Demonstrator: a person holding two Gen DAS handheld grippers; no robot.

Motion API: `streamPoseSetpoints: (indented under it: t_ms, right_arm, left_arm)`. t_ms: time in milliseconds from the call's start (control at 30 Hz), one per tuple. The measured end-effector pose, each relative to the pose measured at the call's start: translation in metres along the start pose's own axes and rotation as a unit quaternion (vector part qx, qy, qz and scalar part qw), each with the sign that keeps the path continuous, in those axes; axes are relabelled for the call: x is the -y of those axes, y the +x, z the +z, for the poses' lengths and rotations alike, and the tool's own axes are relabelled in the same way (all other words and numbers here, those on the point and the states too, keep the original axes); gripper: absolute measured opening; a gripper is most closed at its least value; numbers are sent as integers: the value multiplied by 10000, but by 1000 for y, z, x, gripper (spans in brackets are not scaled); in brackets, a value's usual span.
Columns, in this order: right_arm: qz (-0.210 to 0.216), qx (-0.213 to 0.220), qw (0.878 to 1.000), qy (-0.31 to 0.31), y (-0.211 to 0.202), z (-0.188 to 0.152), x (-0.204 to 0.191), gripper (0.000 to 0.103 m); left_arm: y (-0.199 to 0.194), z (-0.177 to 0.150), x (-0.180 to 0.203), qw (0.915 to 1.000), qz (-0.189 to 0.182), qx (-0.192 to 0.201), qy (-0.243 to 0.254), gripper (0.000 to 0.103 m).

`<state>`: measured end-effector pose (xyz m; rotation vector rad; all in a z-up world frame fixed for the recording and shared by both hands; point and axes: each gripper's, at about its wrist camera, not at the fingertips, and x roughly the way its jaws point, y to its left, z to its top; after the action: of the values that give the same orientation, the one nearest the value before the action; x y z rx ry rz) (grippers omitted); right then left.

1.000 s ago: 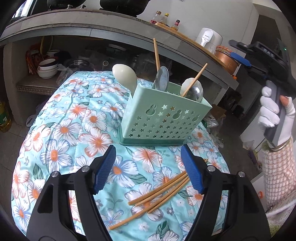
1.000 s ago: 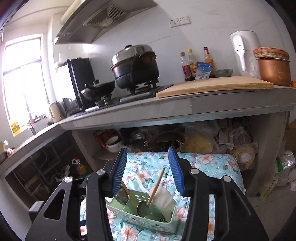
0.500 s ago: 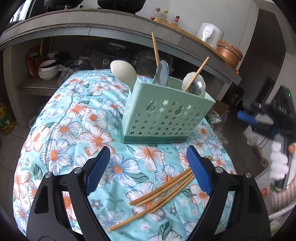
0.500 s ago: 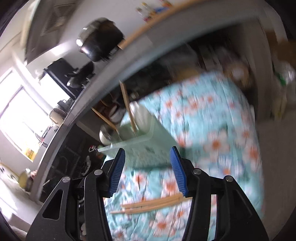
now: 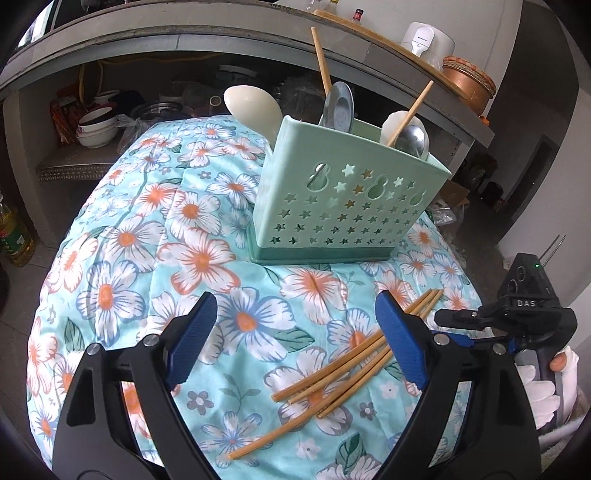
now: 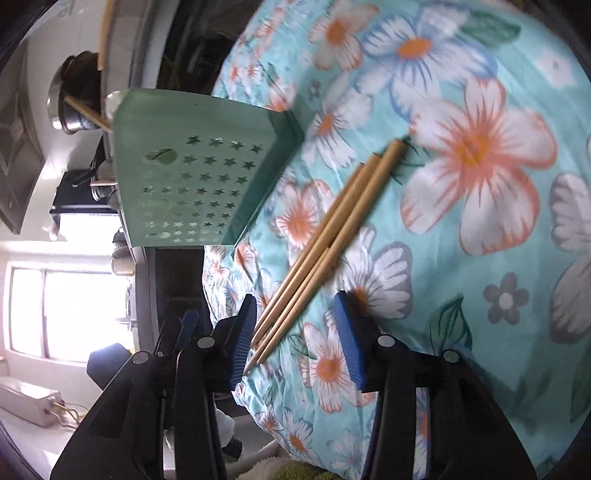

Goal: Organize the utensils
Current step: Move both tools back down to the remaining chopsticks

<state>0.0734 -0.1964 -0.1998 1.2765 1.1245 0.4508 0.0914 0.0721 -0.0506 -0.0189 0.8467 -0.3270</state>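
On the flowered cloth (image 5: 155, 236) lie loose chopsticks (image 5: 343, 360), long axes slanting toward the green star-cut holder (image 5: 343, 206), which stands just beyond them with spoons and two chopsticks upright inside. "DAS" reads on the right gripper (image 6: 297, 338), whose jaws are closing around the chopstick tips without yet pressing. Nothing sits between the left gripper (image 5: 295, 339) jaws, spreading wide. Behind runs a kitchen counter (image 5: 184, 33).
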Motion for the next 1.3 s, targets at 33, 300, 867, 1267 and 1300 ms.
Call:
streamPoseSetpoints:
  t_ms: [33, 300, 867, 1267, 1300]
  right_arm:
    - [15, -7, 10000, 66, 3, 0, 2, 40]
    - [-21, 81, 9997, 251, 16, 6, 9, 24]
    - [26, 67, 9991, 418, 3, 9, 25, 11]
    - [-155, -386, 9985, 359, -29, 10, 39, 11]
    - [-147, -392, 9985, 362, -32, 10, 41, 12]
  left_arm:
    - [-1, -1, -1, 10000, 39, 37, 2, 83]
    - [-7, -3, -11, 9998, 119, 96, -144, 84]
    - [-8, -2, -12, 9998, 119, 72, -171, 84]
    - [-2, -14, 45, 9930, -381, -185, 1100, 77]
    - [0, -17, 52, 9910, -410, -230, 1251, 73]
